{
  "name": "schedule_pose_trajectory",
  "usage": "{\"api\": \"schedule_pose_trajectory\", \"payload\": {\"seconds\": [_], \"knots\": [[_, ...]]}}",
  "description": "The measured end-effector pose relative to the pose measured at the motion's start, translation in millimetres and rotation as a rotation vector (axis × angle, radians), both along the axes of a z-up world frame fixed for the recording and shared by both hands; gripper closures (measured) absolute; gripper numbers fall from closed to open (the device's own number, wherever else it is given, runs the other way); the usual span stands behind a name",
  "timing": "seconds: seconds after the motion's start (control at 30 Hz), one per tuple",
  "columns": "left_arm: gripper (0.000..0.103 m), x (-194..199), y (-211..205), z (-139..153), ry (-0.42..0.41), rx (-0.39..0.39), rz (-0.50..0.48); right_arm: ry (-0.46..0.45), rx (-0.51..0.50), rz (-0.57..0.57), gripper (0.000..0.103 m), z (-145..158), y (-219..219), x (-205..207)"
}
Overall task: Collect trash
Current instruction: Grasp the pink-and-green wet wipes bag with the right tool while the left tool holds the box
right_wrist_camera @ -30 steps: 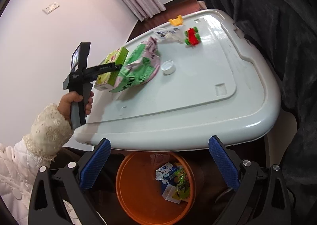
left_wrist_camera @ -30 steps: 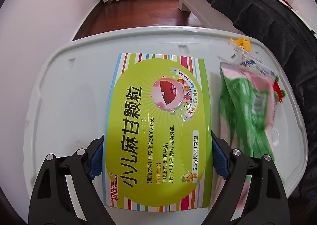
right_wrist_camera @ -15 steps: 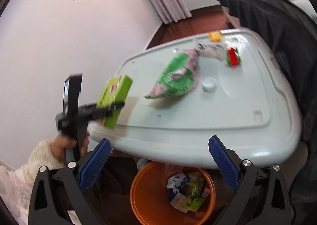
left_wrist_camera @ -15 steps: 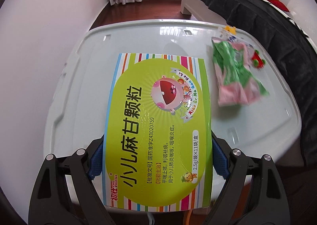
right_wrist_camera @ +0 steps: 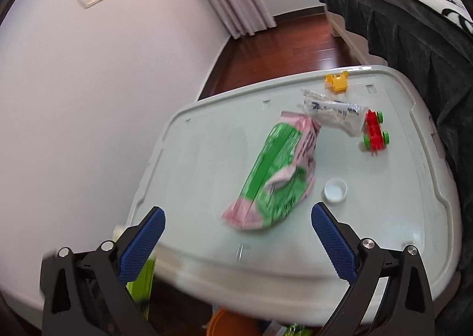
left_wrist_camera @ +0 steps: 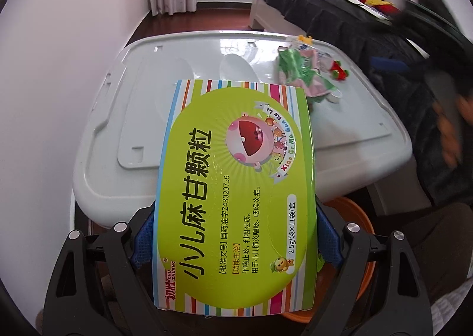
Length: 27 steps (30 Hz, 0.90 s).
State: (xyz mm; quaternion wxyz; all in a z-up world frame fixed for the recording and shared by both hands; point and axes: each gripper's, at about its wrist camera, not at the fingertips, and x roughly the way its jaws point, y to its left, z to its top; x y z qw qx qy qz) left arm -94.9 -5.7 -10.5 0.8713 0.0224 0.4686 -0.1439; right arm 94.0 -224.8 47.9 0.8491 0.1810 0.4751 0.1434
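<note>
My left gripper [left_wrist_camera: 235, 235] is shut on a green striped medicine box [left_wrist_camera: 236, 188] and holds it off the near edge of the white table [left_wrist_camera: 142, 117], above an orange bin [left_wrist_camera: 359, 229]. My right gripper [right_wrist_camera: 238, 228] is open and empty, just short of a green and pink snack bag [right_wrist_camera: 275, 173] lying on the table [right_wrist_camera: 192, 158]. A clear plastic wrapper [right_wrist_camera: 334, 112] and a white bottle cap [right_wrist_camera: 335, 189] lie beyond the bag. The bag also shows in the left wrist view [left_wrist_camera: 304, 72].
A red and green toy car [right_wrist_camera: 375, 133] and a yellow toy piece [right_wrist_camera: 336, 82] sit at the table's far side. A black-covered bed [right_wrist_camera: 414, 28] runs along the right. A white wall [right_wrist_camera: 88, 69] stands on the left. The orange bin's rim [right_wrist_camera: 220, 324] shows below the table.
My left gripper has drawn back with the box from over the table to over the orange bin. My right gripper has risen and moved forward toward the snack bag.
</note>
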Motion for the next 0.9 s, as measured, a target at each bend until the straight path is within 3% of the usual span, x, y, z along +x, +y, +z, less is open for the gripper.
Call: {"api": "schedule_pose_trajectory", "payload": {"seconds": [0.3, 0.37, 0.47, 0.77, 0.87, 0.9], "knots": [[0.019, -27, 9, -1, -0.016, -0.001, -0.007, 0.117, -0.074, -0.092, 0.005, -44, 18, 72], [0.019, -29, 11, -2, -0.017, 0.002, -0.006, 0.148, -0.067, -0.113, 0.005, -54, 18, 80], [0.019, -28, 13, -5, -0.018, 0.002, -0.007, 0.162, -0.15, -0.152, 0.005, -64, 20, 90], [0.019, -25, 15, -9, -0.005, -0.01, -0.016, 0.217, -0.243, -0.149, 0.005, -97, 24, 104], [0.019, -25, 14, -11, -0.001, -0.003, -0.021, 0.22, -0.258, -0.147, 0.015, -105, 23, 106], [0.019, -25, 13, -12, 0.0, 0.002, -0.023, 0.226, -0.244, -0.141, 0.029, -109, 23, 106]]}}
